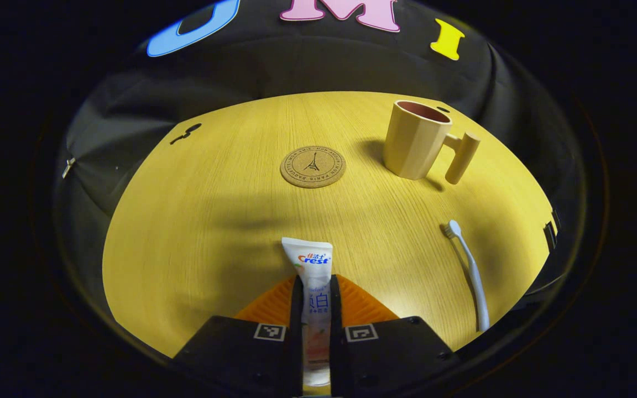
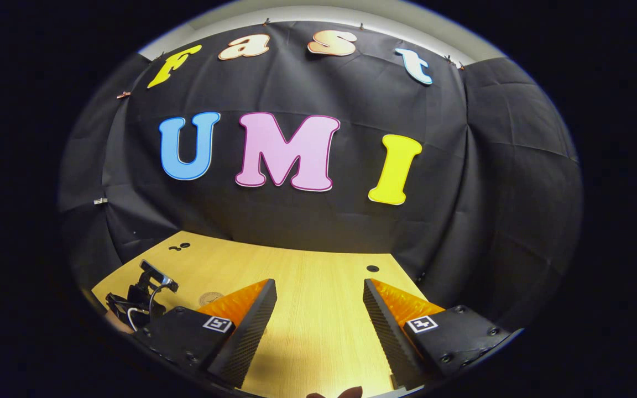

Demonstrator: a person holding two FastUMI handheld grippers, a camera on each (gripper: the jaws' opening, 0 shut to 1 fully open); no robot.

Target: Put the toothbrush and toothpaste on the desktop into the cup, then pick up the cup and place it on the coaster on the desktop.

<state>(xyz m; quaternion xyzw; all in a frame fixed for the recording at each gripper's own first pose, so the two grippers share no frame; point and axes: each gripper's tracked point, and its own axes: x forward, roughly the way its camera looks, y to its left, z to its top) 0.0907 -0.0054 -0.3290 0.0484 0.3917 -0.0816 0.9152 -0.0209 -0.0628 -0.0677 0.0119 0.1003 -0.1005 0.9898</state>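
In the left gripper view, we see the left gripper (image 1: 316, 309) with its 2 fingers closed against the sides of the toothpaste tube (image 1: 314, 298). The tube runs lengthwise between the fingers, its flat crimped end pointing away from the camera and its lower end toward the camera. We cannot tell whether the tube is lifted or rests on the desktop (image 1: 213, 221).

Beyond the tube, near the middle of the desktop, lies the round cork coaster (image 1: 313, 166), flat and bare. To the right of the coaster and apart from it stands the cup (image 1: 415, 141), upright, with its opening upward and its handle on the right side. The toothbrush (image 1: 470, 271) lies flat on the desktop nearer the camera than the cup, well to the right of the tube, with its bristle head toward the cup.

In the right gripper view, we see the right gripper (image 2: 320, 315) with its 2 fingers spread wide and nothing between them. It is raised above the desktop and faces the black cloth wall (image 2: 490, 193). At the lower left of this view, we see a black device with a cable (image 2: 139, 301), probably part of the other gripper. A small part of the coaster shows just beside the near finger.
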